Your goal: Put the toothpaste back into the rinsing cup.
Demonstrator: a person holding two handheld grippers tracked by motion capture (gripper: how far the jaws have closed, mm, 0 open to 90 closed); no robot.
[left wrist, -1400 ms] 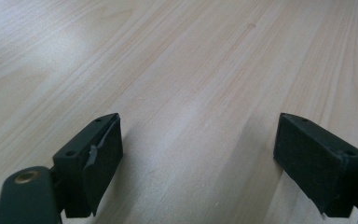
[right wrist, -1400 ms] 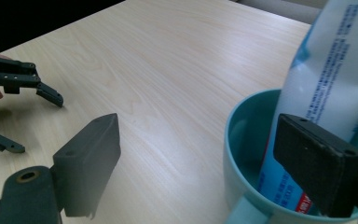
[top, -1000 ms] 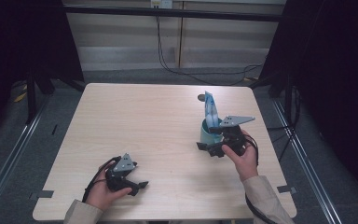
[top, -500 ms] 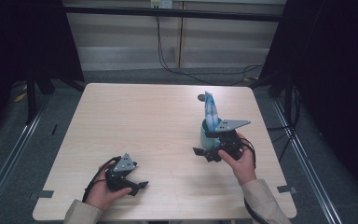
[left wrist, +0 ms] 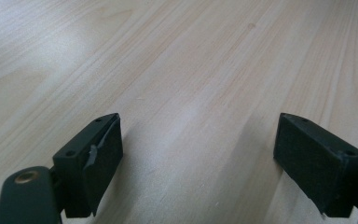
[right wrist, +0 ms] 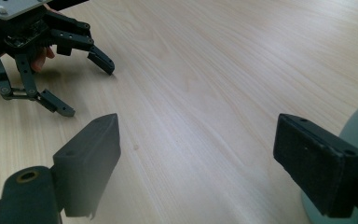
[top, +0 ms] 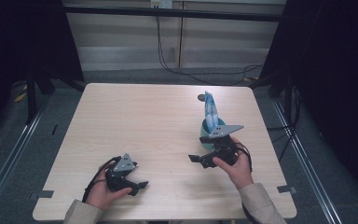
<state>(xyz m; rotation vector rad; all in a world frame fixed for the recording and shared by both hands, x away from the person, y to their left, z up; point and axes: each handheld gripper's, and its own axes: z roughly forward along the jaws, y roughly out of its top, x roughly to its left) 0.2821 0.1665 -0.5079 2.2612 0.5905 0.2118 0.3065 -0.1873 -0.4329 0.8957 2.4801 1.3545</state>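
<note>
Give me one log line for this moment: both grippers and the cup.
left gripper: open, empty, near table edge | right gripper: open, empty, beside cup | teal cup: upright, holds blue packet

Your left gripper [top: 137, 185] sits at the table's [top: 135, 121] lower left, your right gripper [top: 196, 160] at lower right, just below the cup [top: 206, 138] holding a packet [top: 210, 110].

Light wooden table [top: 135, 121]; black cables [top: 200, 70] on floor behind.

sleeves [top: 261, 200]: beige | grippers [top: 139, 185]: black, grey three-cornered plates | cables: black
</note>
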